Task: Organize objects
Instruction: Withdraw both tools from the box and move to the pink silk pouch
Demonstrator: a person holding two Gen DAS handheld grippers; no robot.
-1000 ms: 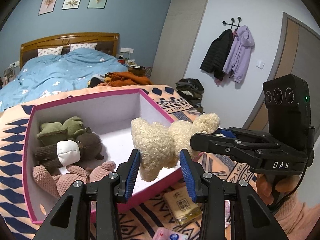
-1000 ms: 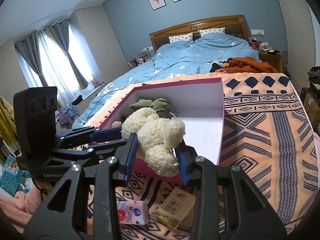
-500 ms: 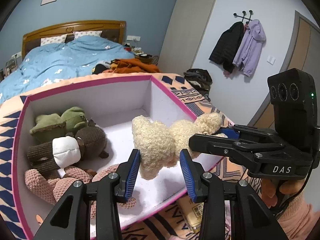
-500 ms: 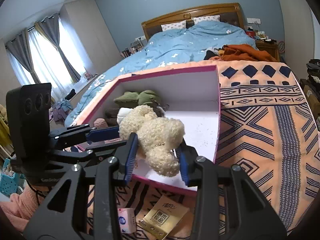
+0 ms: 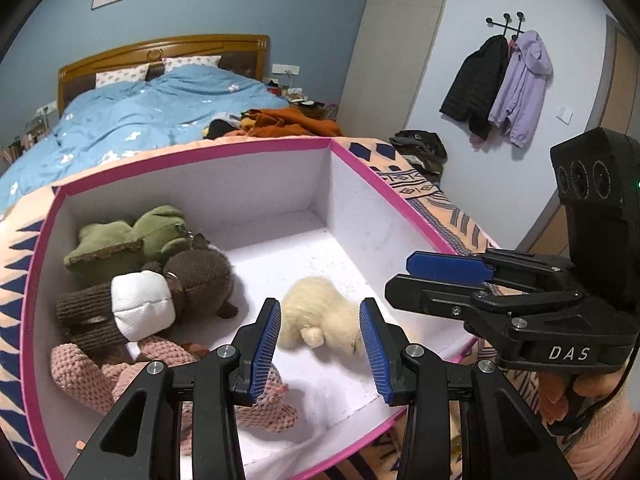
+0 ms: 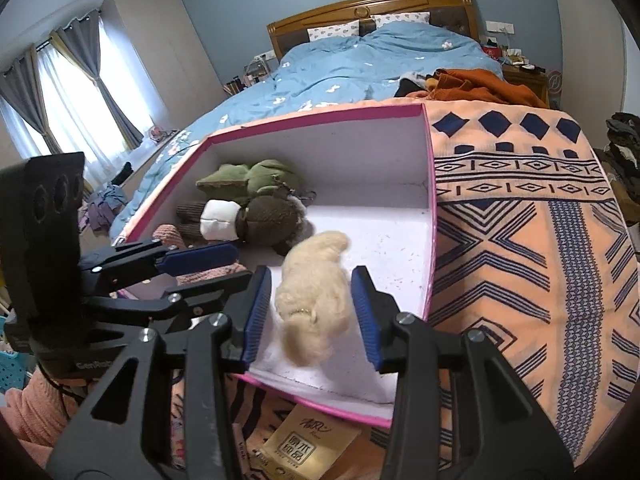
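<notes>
A cream curly plush toy is inside the pink-rimmed white box, blurred and free of every pad. My right gripper hangs over the box's near right part; its jaws are opening and stand clear of the toy below. My left gripper is beside it over the box, jaws apart and empty. A green plush, a brown plush with a white band and a pink knitted toy lie along the box's left side.
The box rests on an orange and navy patterned blanket at the foot of a bed with a blue duvet. A yellow packet lies in front of the box. Orange clothes are heaped behind it.
The cream toy has left the right gripper's pads and dropped into the box. Both grippers have moved forward and down over the box.
</notes>
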